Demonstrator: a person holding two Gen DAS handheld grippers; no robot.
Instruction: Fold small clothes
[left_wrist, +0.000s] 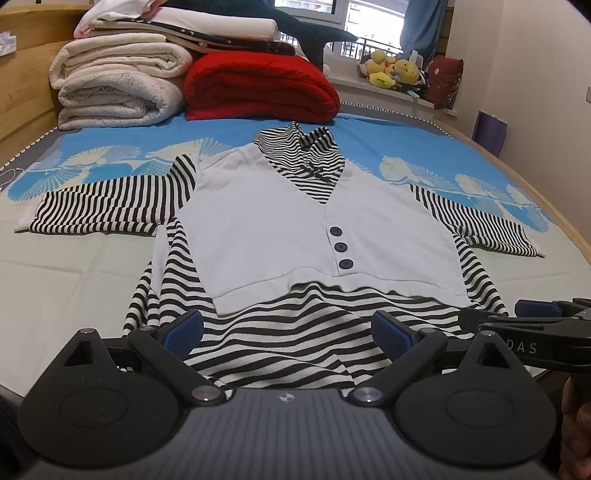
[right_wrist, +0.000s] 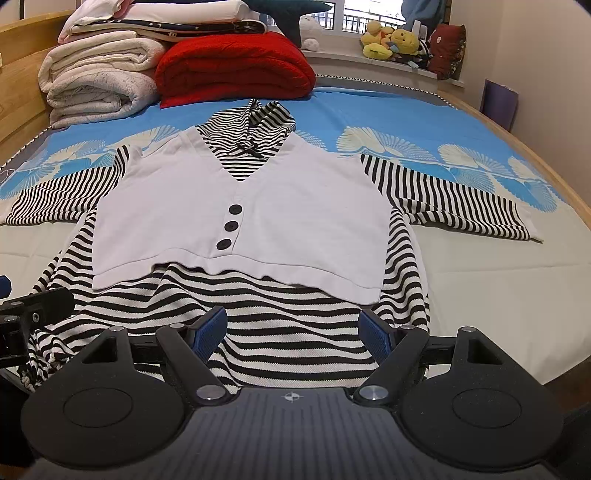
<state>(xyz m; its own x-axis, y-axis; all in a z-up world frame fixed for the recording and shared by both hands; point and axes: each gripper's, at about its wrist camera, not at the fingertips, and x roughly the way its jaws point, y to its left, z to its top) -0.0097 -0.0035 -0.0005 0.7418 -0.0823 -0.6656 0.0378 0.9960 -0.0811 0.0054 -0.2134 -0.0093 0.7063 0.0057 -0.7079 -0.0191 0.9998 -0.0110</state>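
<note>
A small black-and-white striped garment with a white vest front (left_wrist: 280, 229) and three dark buttons lies spread flat on the bed, sleeves out to both sides; it also shows in the right wrist view (right_wrist: 295, 206). My left gripper (left_wrist: 288, 332) is open over the striped hem, left of centre. My right gripper (right_wrist: 293, 334) is open over the hem further right. The right gripper's side shows in the left wrist view (left_wrist: 535, 325), and the left gripper's edge shows in the right wrist view (right_wrist: 33, 314).
The bed has a blue and cream patterned sheet (left_wrist: 424, 147). Folded white blankets (left_wrist: 118, 85) and a red quilt (left_wrist: 258, 88) are stacked at the far end. Plush toys (left_wrist: 395, 70) sit on the windowsill. A wooden bed frame (left_wrist: 546, 195) runs along the right.
</note>
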